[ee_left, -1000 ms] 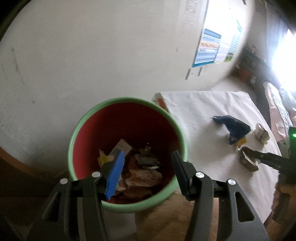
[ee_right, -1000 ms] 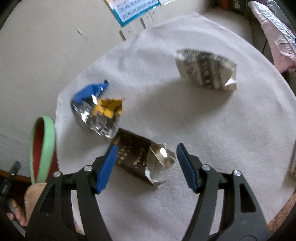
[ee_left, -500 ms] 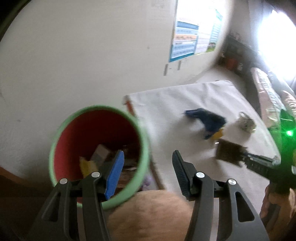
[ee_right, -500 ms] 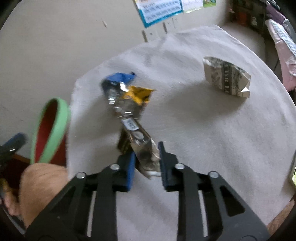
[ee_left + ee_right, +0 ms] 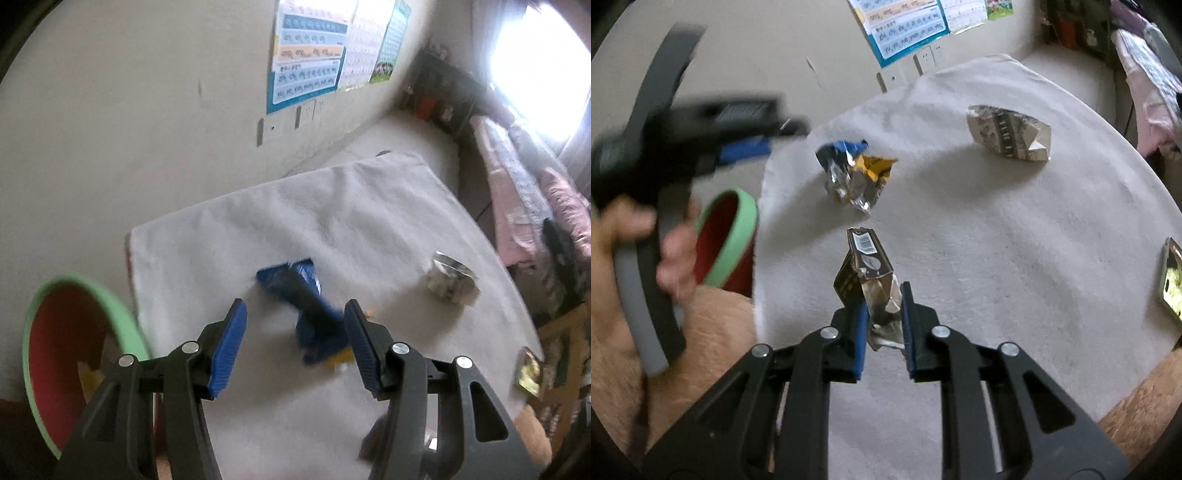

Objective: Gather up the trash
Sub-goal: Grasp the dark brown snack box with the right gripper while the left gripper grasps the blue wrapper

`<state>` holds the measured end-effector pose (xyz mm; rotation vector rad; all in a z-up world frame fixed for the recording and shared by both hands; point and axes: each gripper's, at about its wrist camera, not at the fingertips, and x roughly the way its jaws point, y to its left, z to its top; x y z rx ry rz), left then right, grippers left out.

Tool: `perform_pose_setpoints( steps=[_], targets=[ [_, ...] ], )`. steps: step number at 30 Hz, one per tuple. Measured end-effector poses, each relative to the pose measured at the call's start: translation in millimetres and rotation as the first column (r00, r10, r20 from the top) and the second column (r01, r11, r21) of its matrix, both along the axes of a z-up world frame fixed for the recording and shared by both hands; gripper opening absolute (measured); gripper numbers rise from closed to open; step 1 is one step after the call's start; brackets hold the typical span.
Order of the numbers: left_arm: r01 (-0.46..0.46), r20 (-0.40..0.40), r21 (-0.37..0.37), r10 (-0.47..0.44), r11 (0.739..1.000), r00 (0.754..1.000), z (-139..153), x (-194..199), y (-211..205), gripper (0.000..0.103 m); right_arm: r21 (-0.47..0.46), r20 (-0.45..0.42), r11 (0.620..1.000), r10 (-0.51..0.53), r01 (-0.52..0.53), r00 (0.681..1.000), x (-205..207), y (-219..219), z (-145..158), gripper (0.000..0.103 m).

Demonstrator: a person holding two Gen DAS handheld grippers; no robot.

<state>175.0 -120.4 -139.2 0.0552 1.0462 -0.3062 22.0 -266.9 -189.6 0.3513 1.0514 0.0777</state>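
My right gripper (image 5: 882, 314) is shut on a dark brown foil wrapper (image 5: 866, 266), which sticks up from the jaws above the white cloth (image 5: 997, 240). A crumpled blue, yellow and silver wrapper (image 5: 855, 173) lies further on. In the left wrist view that blue wrapper (image 5: 306, 295) lies just beyond my left gripper (image 5: 293, 328), which is open with nothing between its pads. The bin (image 5: 74, 291), green-rimmed and red inside, stands at the cloth's left edge and holds scraps. The bin (image 5: 735, 229) also shows beside the hand (image 5: 676, 258) that holds the blurred left gripper (image 5: 746, 147).
A folded printed paper scrap (image 5: 1008, 133) lies at the far right of the cloth, seen too as the scrap (image 5: 450, 282). A shiny packet (image 5: 1172, 280) sits at the right edge. The wall with posters (image 5: 310, 62) is close behind. Bare wooden table (image 5: 1137, 406) shows at the front right.
My left gripper swung from above the bin to over the blue wrapper, staying open. My right gripper closed on the brown wrapper and raised it off the cloth.
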Motion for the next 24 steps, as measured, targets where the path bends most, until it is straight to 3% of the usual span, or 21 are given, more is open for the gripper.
perform_pose_setpoints(
  steps=[5,9,12,14,17,24],
  targets=[
    [0.012,-0.063,0.064,-0.008,0.998,0.998,-23.8,18.7,-24.2,0.051,0.045,-0.023,0.999,0.025,-0.024,0.999,6.0,6.0,-12.2,0.017],
    [-0.040,-0.141,0.094,0.053,0.995,0.989,-46.5,28.6,-22.7,0.050,0.075,-0.002,0.997,0.016,-0.016,1.000,4.6,1.5,-7.2,0.017],
    [-0.062,-0.192,0.078,0.076,0.995,0.978,-58.2,27.9,-14.3,0.042,0.117,-0.005,0.993,-0.006,0.007,1.000,3.9,-6.5,-8.4,0.017],
    [-0.078,-0.206,0.066,0.090,0.995,0.974,-60.8,25.7,-8.4,0.024,0.134,-0.007,0.991,-0.014,0.015,1.000,4.5,-9.0,-9.3,0.017],
    [-0.104,-0.208,0.037,0.110,0.994,0.972,-58.0,17.9,-2.2,0.015,0.140,-0.003,0.990,-0.015,0.015,1.000,1.4,-9.9,-7.3,0.017],
    [-0.077,-0.181,0.034,0.082,0.996,0.980,-46.7,-13.1,11.1,0.014,0.128,-0.012,0.992,-0.012,0.014,1.000,0.0,-9.6,-7.8,0.018]
  ],
)
